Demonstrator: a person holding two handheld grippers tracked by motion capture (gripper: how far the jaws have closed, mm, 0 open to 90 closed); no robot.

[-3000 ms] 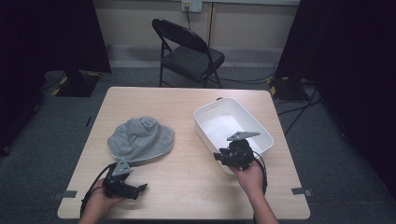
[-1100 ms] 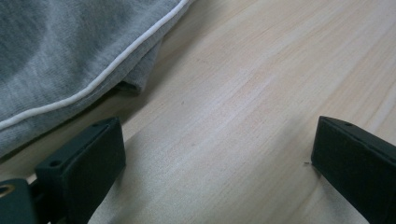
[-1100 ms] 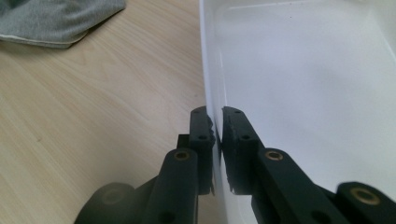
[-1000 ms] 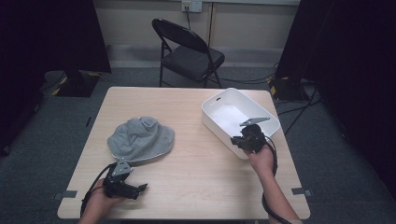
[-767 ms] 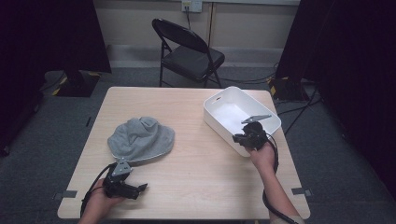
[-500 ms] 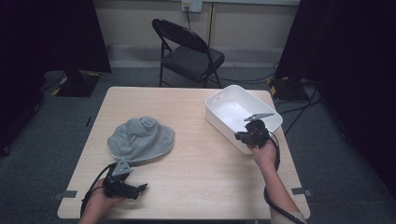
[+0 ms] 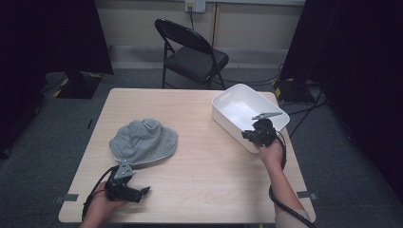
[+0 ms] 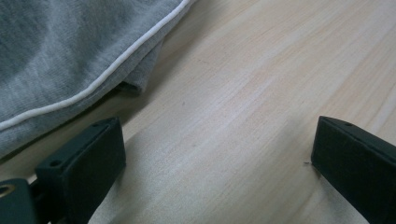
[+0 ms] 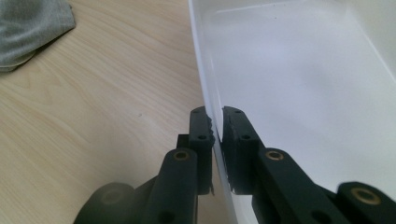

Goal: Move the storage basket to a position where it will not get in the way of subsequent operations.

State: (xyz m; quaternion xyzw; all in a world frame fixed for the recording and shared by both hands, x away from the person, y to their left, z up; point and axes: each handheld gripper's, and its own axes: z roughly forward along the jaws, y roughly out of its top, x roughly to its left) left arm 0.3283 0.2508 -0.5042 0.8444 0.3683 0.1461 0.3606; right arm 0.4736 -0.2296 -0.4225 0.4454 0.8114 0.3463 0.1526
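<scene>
- At the right of the high view, the white rectangular plastic bin sits askew on the pale wooden table, near its far right corner. The right gripper is at the bin's near wall, jaws nearly together on the rim. At lower left, the left gripper rests low over the table's near edge, just short of a crumpled grey cloth hat with a white-piped brim. A black folding chair stands beyond the table.
- In the upper left of the left gripper view lies the grey hat, its piped edge running diagonally. The two black jaws stand wide apart at the bottom corners with only bare wood between them; this claw holds nothing.
- Low in the centre of the right gripper view, the right gripper has its jaws pinched on the bin's thin white wall, one pad outside and one inside. The bin's empty, glossy inside fills the upper right; a corner of the hat shows at upper left.
- Handling, as a judgement: the empty bin should be light and stiff, though its smooth wall may slip or flex in a one-sided pinch and the bin may pivot. A grip well down on the rim, mid-wall, suits it best. The hat is soft and limp; the brim's piped edge looks the surest hold.
</scene>
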